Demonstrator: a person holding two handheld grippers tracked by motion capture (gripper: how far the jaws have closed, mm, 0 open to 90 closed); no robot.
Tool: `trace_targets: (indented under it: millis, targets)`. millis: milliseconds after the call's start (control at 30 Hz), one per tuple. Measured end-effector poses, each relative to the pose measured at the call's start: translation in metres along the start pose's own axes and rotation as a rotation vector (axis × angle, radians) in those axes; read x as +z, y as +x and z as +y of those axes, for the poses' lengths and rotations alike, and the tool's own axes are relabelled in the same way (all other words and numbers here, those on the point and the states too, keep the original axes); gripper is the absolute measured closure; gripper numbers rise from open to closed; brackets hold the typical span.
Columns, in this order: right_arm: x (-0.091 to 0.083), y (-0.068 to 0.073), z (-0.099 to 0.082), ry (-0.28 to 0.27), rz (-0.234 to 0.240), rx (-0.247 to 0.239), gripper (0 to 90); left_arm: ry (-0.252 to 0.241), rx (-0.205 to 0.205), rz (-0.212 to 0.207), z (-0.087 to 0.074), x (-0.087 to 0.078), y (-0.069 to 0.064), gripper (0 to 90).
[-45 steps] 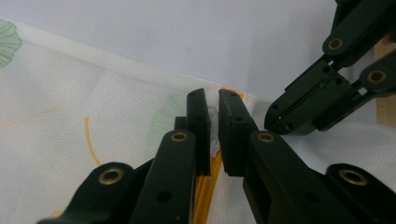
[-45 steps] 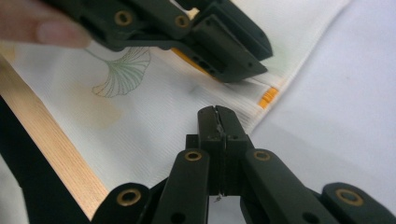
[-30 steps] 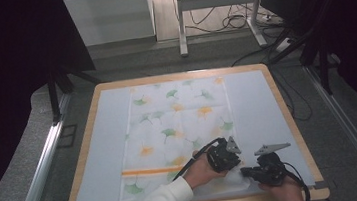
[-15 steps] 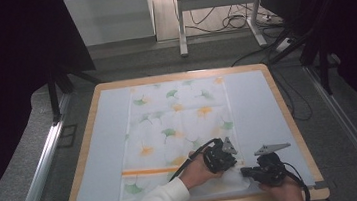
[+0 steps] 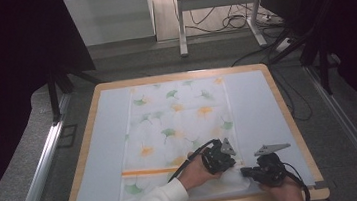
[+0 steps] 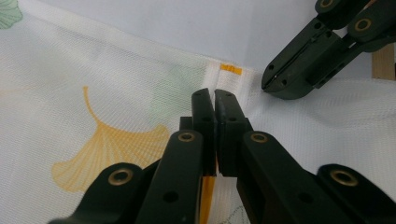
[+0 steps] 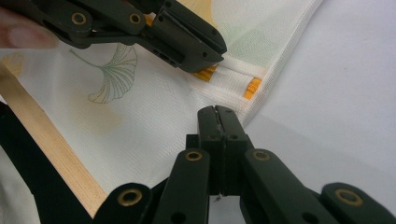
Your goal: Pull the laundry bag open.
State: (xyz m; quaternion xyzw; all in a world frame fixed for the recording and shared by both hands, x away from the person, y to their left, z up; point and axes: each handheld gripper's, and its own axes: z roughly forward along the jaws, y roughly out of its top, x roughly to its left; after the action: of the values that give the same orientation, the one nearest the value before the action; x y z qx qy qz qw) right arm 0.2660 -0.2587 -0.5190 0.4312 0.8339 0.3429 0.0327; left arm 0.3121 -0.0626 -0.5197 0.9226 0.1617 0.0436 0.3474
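A white cloth (image 5: 179, 125) printed with green and orange ginkgo leaves lies flat on the pale blue mat (image 5: 101, 154). An orange stripe (image 7: 252, 87) crosses it near the front hem. Both grippers meet at its near right corner. My left gripper (image 5: 231, 163) (image 6: 215, 100) has just been closing and now has its jaws together on a raised pinch of the cloth by the stripe. My right gripper (image 5: 246, 172) (image 7: 217, 114) is shut on the cloth's edge a little nearer the corner. A taut ridge of fabric runs between the two tips. Each gripper view shows the other gripper, the left gripper (image 7: 212, 56) and the right gripper (image 6: 270, 84).
The mat sits inside a wooden table rim (image 5: 288, 114), and its front strip (image 7: 51, 144) lies just behind my hands. Metal rails (image 5: 42, 165) run along both sides of the table. Desk legs and loose cables (image 5: 218, 21) stand on the floor beyond the far edge.
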Motion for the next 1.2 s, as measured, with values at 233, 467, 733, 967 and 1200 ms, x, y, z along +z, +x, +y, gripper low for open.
trace_targets:
  millis: [233,467,733,967,1200]
  targets:
    - [-0.0002,-0.0001,-0.0002,-0.001,0.0,-0.001,89.9,0.002,0.004,-0.003,-0.0001,0.0001,0.0006,88.7]
    - [-0.0002,0.0015,-0.0003,-0.001,-0.011,0.006,89.9,0.003,0.002,0.004,0.0005,0.0004,-0.0008,89.5]
    - [-0.0003,0.0015,-0.0006,-0.002,-0.015,0.021,90.0,0.004,-0.007,0.006,-0.001,-0.0011,-0.0014,89.7]
    - [-0.0002,0.0019,-0.0003,0.0,-0.017,0.022,90.0,0.0,-0.011,0.0,-0.0015,-0.0011,-0.0008,89.7]
    - [-0.0012,-0.0004,0.0064,-0.023,-0.035,0.033,89.8,-0.01,-0.014,-0.01,-0.0022,-0.0005,0.0008,89.9]
